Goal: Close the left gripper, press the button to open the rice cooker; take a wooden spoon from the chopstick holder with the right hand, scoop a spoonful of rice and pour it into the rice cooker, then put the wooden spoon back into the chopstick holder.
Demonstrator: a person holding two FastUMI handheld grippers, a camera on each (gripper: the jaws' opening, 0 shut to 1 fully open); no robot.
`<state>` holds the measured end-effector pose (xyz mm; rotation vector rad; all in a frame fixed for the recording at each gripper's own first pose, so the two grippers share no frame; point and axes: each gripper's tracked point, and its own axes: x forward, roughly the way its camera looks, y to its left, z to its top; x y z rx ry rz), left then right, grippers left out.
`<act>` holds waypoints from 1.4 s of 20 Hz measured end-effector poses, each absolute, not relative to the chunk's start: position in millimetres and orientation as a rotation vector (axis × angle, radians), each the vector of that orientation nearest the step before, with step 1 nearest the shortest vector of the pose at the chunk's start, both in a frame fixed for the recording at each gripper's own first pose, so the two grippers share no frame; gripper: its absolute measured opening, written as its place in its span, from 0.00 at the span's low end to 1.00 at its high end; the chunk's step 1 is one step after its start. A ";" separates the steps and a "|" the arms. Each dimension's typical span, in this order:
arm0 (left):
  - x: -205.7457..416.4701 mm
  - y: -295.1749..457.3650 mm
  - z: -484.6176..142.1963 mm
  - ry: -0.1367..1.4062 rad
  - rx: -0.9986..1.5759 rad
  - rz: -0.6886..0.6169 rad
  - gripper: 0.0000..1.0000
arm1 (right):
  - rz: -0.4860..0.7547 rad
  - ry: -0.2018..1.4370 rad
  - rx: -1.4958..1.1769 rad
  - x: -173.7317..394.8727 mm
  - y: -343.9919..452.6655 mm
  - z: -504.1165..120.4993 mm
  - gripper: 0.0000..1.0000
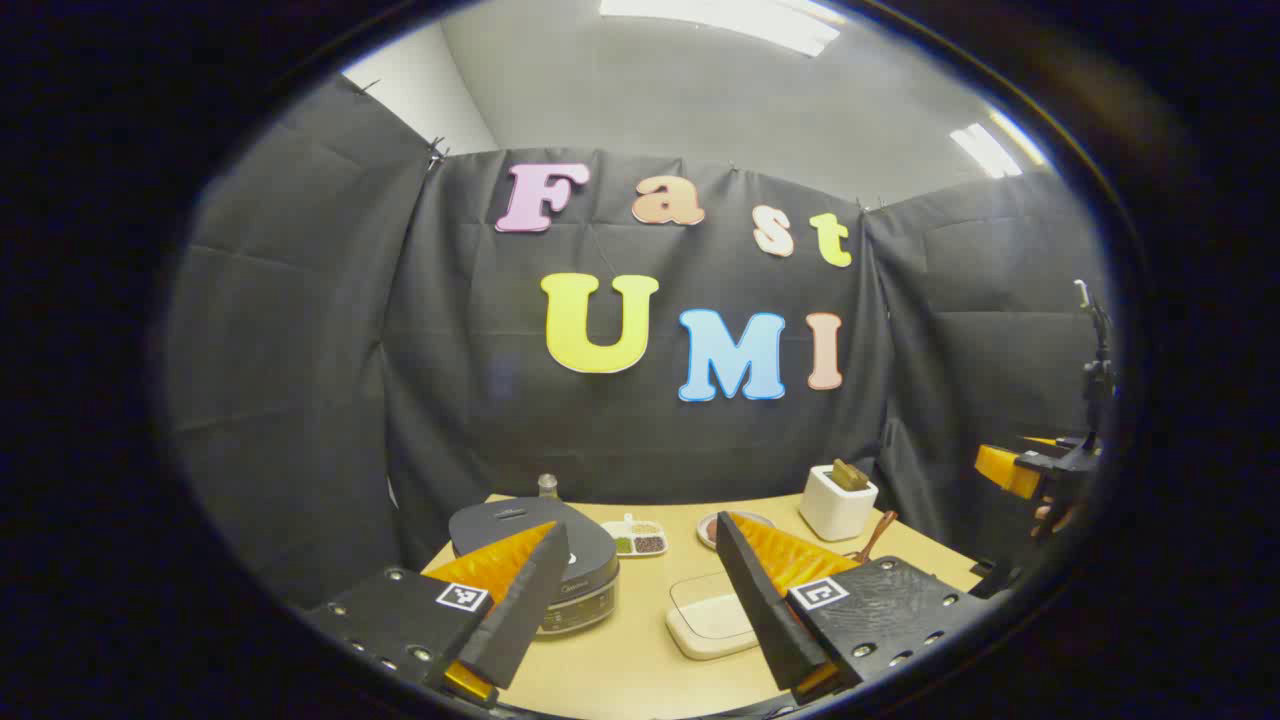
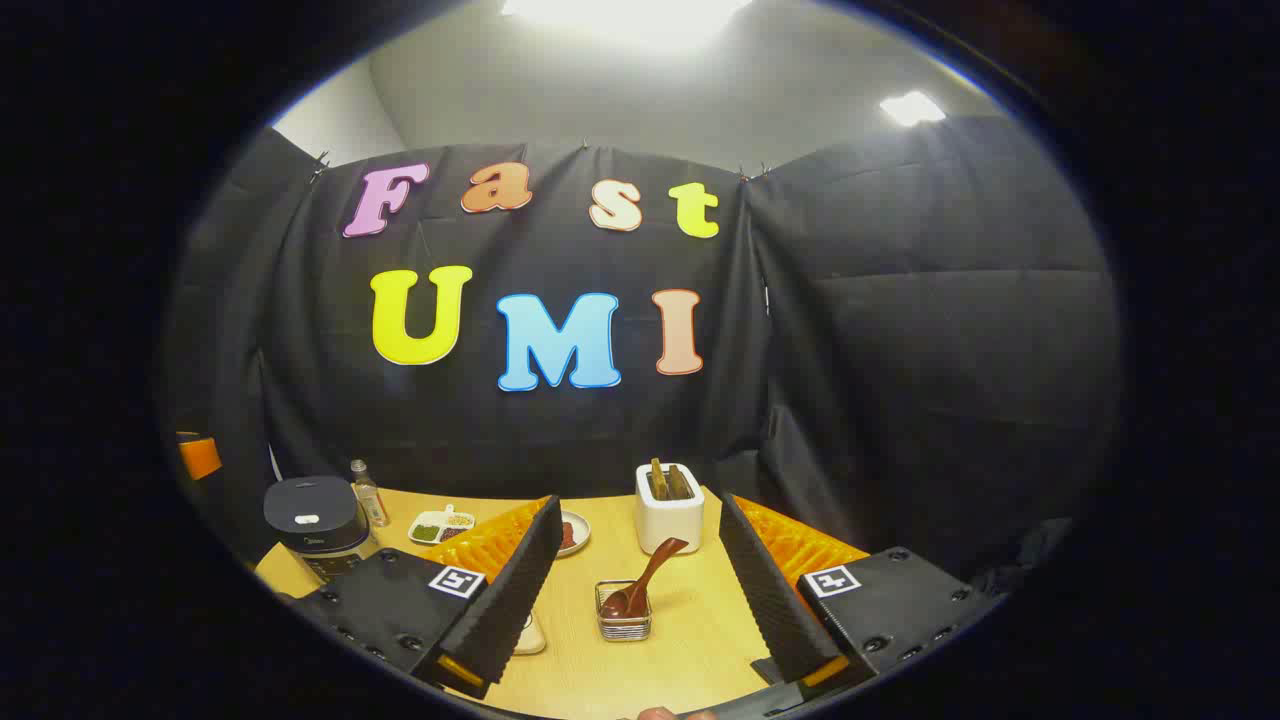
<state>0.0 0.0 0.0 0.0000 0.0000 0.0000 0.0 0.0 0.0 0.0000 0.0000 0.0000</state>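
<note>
The rice cooker (image 1: 545, 555) sits with its lid down at the bench's (image 1: 620, 670) left end, at about eleven o'clock from the left hand-held gripper (image 1: 640, 600), which hovers released, jaws wide (they must clench before pressing). The wooden spoon (image 2: 640, 585) leans in the chopstick holder (image 2: 623, 612) at twelve o'clock from the right hand-held gripper (image 2: 640, 590), also released, handle tilted toward one o'clock.
</note>
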 end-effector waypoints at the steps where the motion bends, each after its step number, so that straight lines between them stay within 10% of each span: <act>1: -1.6 -0.5 0.6 0.001 0.025 0.000 0.93 | 0.001 -0.009 0.010 -0.2 1.5 3.7 1.00; 16: 21.6 -59.9 -20.1 0.064 0.067 -0.047 0.93 | 0.075 0.019 -0.009 31.8 -1.1 -9.4 1.00; 25: 55.0 -57.2 -8.7 0.125 -0.056 0.159 0.93 | 0.173 0.086 -0.045 103.1 -30.6 -17.2 0.97; 27: 58.7 -41.7 -7.9 0.134 -0.093 0.238 0.83 | 0.208 0.088 -0.046 119.0 -30.8 -20.7 0.97; 28: 60.2 -38.1 -9.6 0.156 -0.123 0.255 0.60 | 0.233 0.093 -0.045 126.6 -30.0 -24.9 0.97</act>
